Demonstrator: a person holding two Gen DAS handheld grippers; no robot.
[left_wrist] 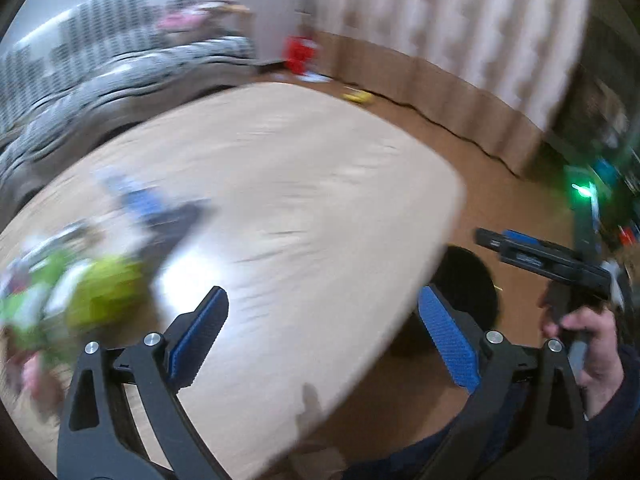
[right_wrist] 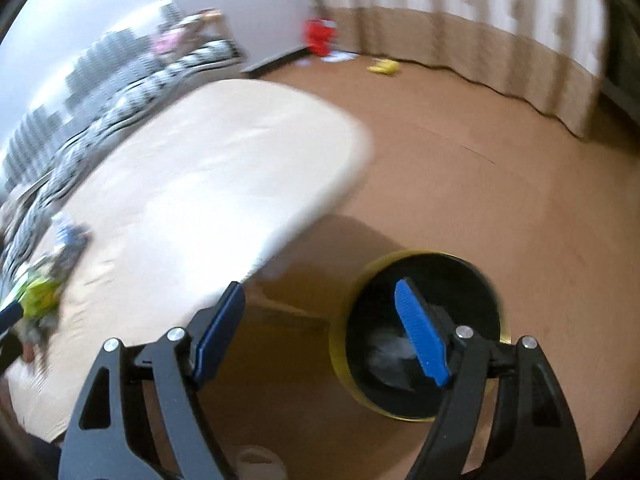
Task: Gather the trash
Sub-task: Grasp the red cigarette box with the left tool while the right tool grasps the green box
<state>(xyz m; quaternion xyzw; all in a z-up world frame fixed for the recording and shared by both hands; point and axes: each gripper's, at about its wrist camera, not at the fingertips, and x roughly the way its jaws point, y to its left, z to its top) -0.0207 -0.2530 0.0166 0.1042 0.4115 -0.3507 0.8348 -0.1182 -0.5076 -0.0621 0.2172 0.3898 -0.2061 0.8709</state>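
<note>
Green and white heap [left_wrist: 80, 300] at the table's left end: smeared by motion blur; separate items cannot be told. Dark blue object [left_wrist: 160, 216] beside it: blurred, kind unknown. Bin [right_wrist: 420, 332], right wrist view: near rim hidden behind the right gripper [right_wrist: 320, 332]; pale contents indistinct. In the left wrist view the bin is mostly covered by the table [left_wrist: 280, 200] edge. Red object [right_wrist: 320, 36] and yellow object [right_wrist: 384, 66] on the far floor: too small to identify. Patterned sofa [left_wrist: 120, 76]: streaked, cut off at left.
</note>
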